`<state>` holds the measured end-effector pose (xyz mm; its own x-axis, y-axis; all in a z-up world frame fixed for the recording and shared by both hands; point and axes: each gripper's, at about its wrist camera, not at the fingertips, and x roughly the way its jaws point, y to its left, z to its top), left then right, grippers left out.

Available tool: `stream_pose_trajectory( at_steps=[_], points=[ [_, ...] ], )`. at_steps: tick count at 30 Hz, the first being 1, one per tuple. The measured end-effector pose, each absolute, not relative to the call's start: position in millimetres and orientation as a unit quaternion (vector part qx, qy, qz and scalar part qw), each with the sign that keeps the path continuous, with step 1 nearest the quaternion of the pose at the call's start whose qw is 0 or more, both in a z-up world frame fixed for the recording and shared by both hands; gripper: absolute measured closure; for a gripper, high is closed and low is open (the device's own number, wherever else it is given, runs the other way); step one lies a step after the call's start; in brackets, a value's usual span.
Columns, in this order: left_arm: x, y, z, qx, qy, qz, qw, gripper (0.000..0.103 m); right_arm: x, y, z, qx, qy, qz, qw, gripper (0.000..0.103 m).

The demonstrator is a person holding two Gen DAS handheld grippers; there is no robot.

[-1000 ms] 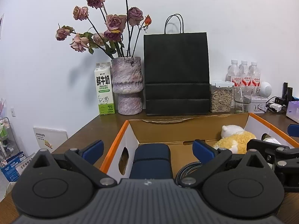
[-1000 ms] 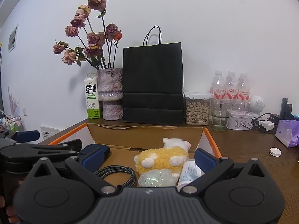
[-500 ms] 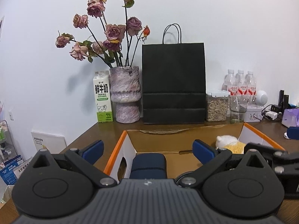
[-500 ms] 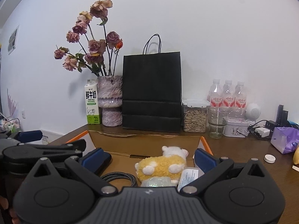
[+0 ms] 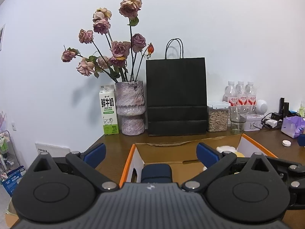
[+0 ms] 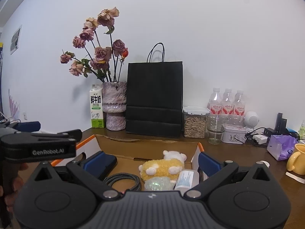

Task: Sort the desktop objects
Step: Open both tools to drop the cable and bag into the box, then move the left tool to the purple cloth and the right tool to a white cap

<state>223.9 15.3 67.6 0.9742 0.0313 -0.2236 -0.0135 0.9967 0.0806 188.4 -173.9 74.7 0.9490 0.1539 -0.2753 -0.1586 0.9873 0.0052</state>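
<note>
The cardboard box (image 6: 196, 153), with its orange rim, fills the lower centre of both views, and we hold both grippers just above its near edge with nothing in either. In the right wrist view our right gripper (image 6: 150, 162) has its blue fingers spread wide, and between them lie a coiled cable (image 6: 124, 180), a plush toy (image 6: 164, 168), a small white bottle (image 6: 185, 178) and a dark blue case (image 6: 103, 164) at lower left. In the left wrist view our left gripper (image 5: 150, 152) is spread too, the same case straight ahead of it. What we judge still unsorted sits to the right of the box: a yellow mug (image 6: 297, 159) at the right edge, a purple tissue pack (image 6: 281, 148) behind it, and a small white cap (image 5: 286, 143) on the desk (image 6: 238, 152). All of these lie right of our right fingers, so that hand is nearer. At mid-frame, against the wall, stand the vase of roses (image 6: 114, 105) and a black paper bag (image 6: 154, 99).
</note>
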Motion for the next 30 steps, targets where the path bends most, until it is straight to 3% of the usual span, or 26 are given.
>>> stream_pose_trajectory(
  at_steps=[30],
  points=[
    [130, 50, -13, 0.040, 0.258, -0.014, 0.965, 0.000, 110, -170, -10, -0.030, 0.273, 0.097, 0.957, 0.004]
  ],
)
